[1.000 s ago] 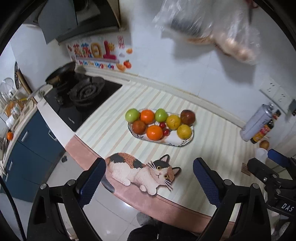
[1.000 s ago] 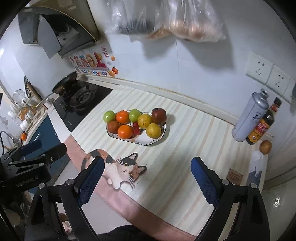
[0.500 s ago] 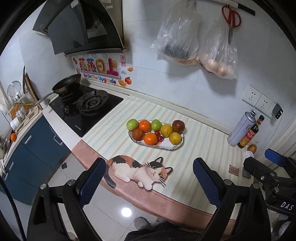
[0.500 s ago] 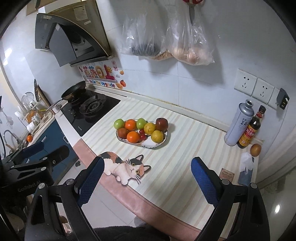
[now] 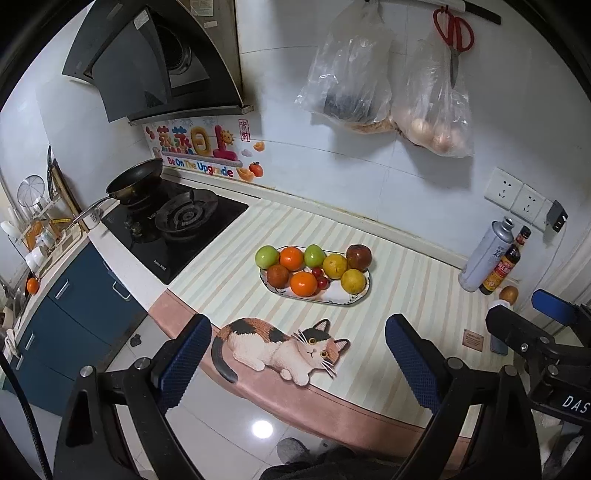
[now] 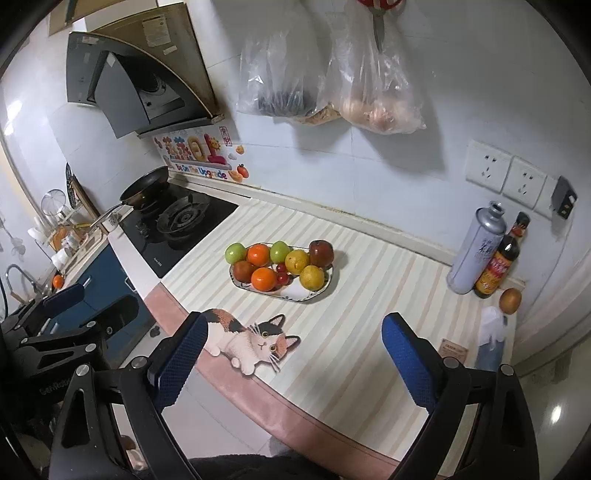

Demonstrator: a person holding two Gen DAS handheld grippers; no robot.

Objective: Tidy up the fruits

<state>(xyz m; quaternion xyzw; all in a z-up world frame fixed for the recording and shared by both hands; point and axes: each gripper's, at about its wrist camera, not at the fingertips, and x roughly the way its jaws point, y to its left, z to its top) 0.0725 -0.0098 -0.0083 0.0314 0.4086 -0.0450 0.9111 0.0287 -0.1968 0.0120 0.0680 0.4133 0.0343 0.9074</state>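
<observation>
While both tongs (image 5: 297, 356) (image 6: 291, 352) gape, oval fruit plate (image 5: 341, 297) lies lengthwise left-right.

A kitchen with pale tiled walls (image 5: 295, 74) and a glossy light floor (image 5: 229, 417) that mirrors a ceiling lamp. The worktop (image 5: 406, 295) wears a striped cloth with a pink front edge and a cat picture (image 5: 280, 347) at that edge. At the worktop's left end sits a black gas hob (image 5: 177, 229) with a frying pan (image 5: 136, 181), under a slanted black range hood (image 5: 155, 62). Blue cabinets (image 5: 74, 310) stand below. Two plastic bags (image 5: 388, 92) and red scissors (image 5: 454, 33) hang on the back wall; sockets (image 5: 513, 195) sit near the right corner.
</observation>
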